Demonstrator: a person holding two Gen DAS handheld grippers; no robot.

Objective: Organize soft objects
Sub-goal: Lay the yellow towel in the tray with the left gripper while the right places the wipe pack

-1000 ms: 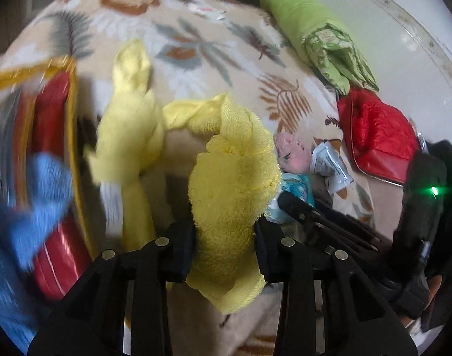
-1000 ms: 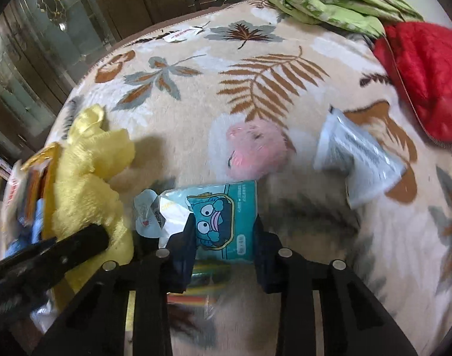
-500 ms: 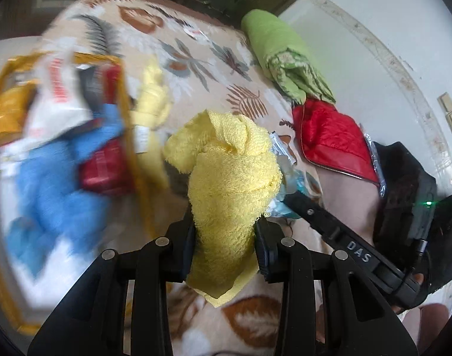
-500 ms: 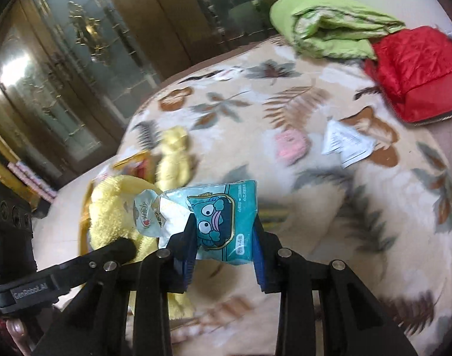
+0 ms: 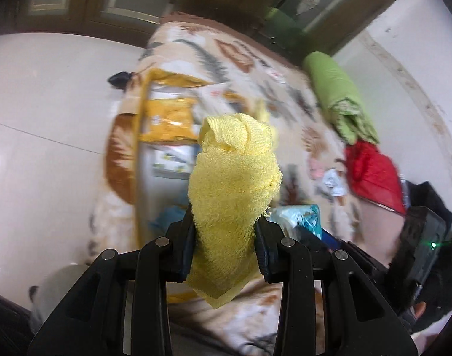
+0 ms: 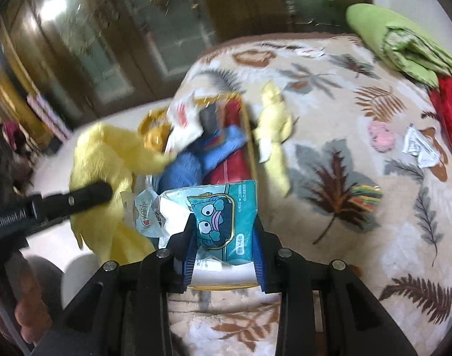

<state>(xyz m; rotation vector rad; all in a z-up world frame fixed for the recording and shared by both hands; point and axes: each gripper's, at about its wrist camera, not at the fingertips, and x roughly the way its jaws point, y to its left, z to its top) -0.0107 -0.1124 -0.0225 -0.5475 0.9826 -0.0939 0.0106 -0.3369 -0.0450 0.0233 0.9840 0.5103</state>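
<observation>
My left gripper (image 5: 226, 237) is shut on a yellow towel (image 5: 234, 184) and holds it in the air over the bed's left side; the towel also shows in the right wrist view (image 6: 107, 172). My right gripper (image 6: 223, 237) is shut on a teal tissue pack (image 6: 223, 216) with a cartoon face, lifted above the bed. Below lies a gold-rimmed box (image 6: 251, 148) holding a blue soft toy (image 6: 202, 160), red and orange packets. A pale yellow plush (image 6: 274, 124) lies beside the box. A pink soft toy (image 6: 381, 138) lies on the blanket.
A leaf-patterned blanket (image 6: 344, 118) covers the bed. A green rolled quilt (image 6: 397, 38) and a red padded cloth (image 6: 451, 109) lie at the far right. A white sachet (image 6: 418, 148) and a striped packet (image 6: 365, 195) lie on the blanket. White floor (image 5: 48, 118) lies left of the bed.
Both grippers have risen and pulled back from the bed with their loads. The views have swung left, bringing the box and the floor into sight.
</observation>
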